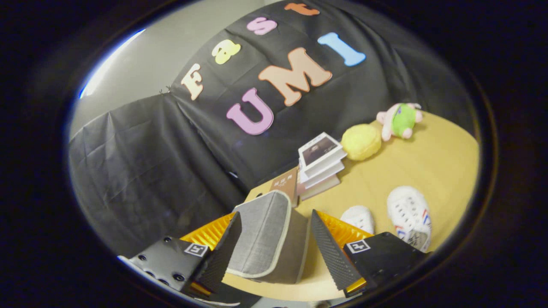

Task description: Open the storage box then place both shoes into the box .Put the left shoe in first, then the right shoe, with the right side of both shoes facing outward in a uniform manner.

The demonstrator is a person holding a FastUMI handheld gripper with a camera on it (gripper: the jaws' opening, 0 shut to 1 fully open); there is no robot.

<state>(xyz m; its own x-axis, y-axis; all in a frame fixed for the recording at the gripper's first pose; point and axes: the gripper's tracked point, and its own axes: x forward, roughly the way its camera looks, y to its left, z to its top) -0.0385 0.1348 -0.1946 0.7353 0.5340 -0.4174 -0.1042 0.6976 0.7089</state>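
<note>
Gripper view looks along the jaws [274, 244], which stand spread apart with the grey woven-fabric storage box [267, 239] between them; whether either finger touches its cloth cannot be told. Soft-sided and rounded at the corners, the box has a pale piped edge and stands on the tan wooden table [428, 171]. Beyond the right finger lie two white lace-up canvas shoes [409, 216] with red and blue side marks, side by side on the table. Farther back sit a stack of paperback books [320, 164], a fuzzy yellow plush ball [361, 141] and a pink-and-green plush toy [400, 119].
</note>
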